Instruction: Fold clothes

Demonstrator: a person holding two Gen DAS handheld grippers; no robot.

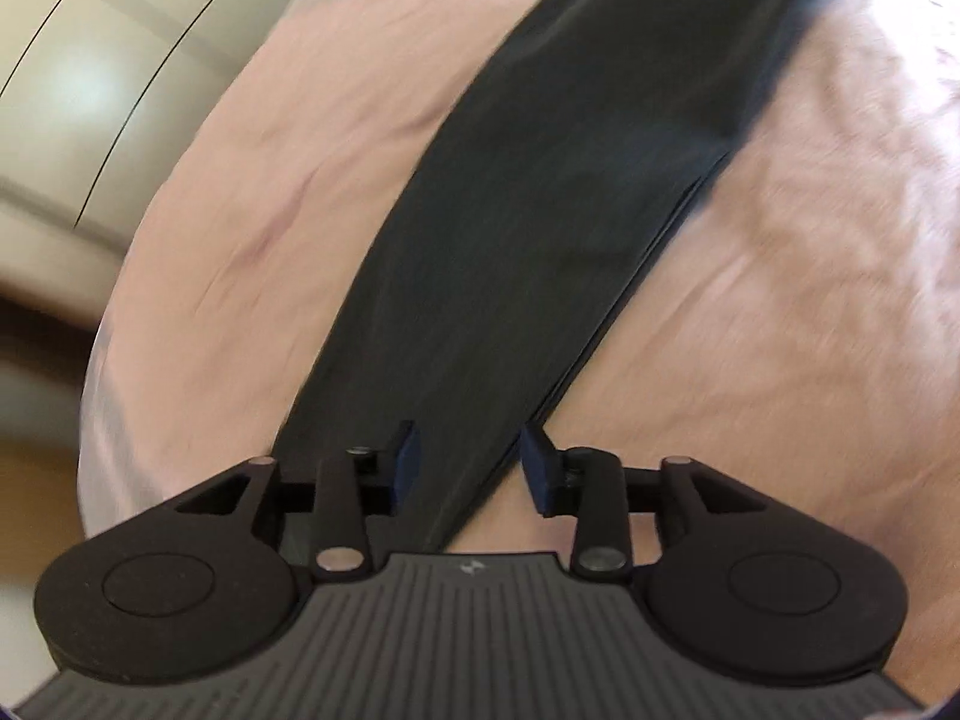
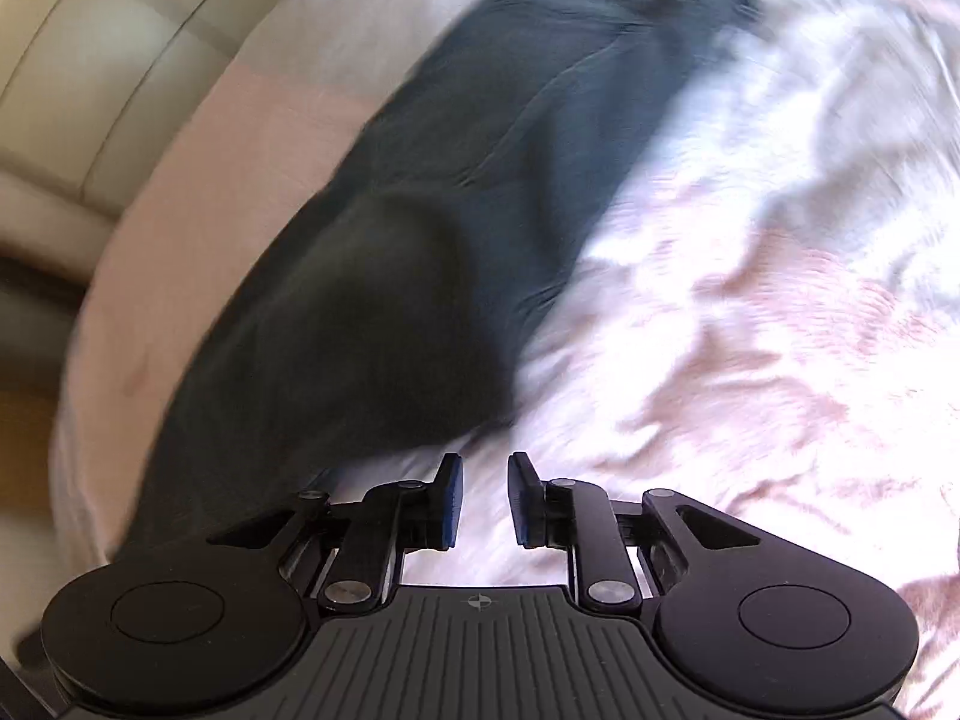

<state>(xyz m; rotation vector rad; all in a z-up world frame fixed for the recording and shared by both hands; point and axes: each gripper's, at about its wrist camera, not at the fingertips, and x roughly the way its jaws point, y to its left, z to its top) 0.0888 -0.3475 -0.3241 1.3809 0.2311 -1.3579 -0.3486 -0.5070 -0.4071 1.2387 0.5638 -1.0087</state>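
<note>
Dark grey soft trousers (image 1: pixel 540 228) lie in a long flat strip across the pink rumpled bed sheet (image 1: pixel 252 252), probably spread out so they are easy to fold. At the near end of the trousers the left gripper (image 1: pixel 471 465) has its fingers apart over the cloth edge, holding nothing. Just beside the trousers, over the sheet, the right gripper (image 2: pixel 485 495) is also apart and empty, likely ready to help.

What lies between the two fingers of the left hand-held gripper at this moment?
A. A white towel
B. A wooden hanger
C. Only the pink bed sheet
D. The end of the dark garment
D. In the left wrist view the narrow end of the dark garment runs down into the open gap of the left hand-held gripper, over the pink sheet; the jaws are not closed on it.
</note>
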